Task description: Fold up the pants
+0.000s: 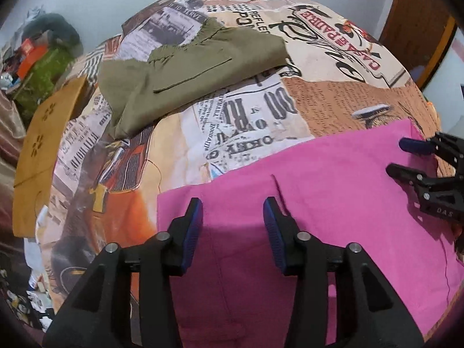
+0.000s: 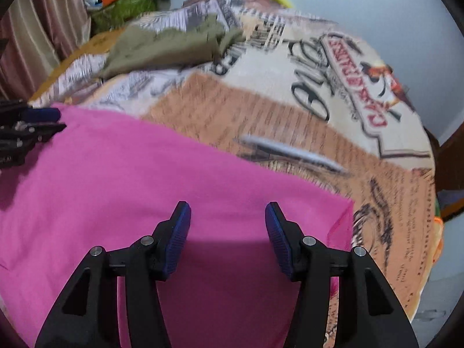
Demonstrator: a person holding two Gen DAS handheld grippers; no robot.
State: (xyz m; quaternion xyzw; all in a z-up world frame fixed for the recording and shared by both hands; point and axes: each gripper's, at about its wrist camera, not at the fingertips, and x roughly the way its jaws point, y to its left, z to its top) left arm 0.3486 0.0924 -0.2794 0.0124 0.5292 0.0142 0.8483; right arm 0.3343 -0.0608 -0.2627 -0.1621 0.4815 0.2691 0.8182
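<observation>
Pink pants (image 1: 333,191) lie flat on a bed with a newspaper-print cover (image 1: 249,116). My left gripper (image 1: 233,208) hovers over their near left part, open, nothing between its blue pads. The right gripper (image 1: 401,156) shows at the right edge of the left wrist view, over the pants' far right corner, jaws apart. In the right wrist view the pink pants (image 2: 130,179) fill the lower left and my right gripper (image 2: 227,211) stands open above them, near their right edge. The left gripper (image 2: 43,120) appears at the left edge there.
Folded olive-green pants (image 1: 185,72) lie farther back on the bed, also seen as olive pants (image 2: 165,46). An orange-yellow cloth (image 1: 43,150) lies at the bed's left side. Clutter with a green bag (image 1: 43,72) sits beyond it. A wooden door (image 1: 417,20) stands at right.
</observation>
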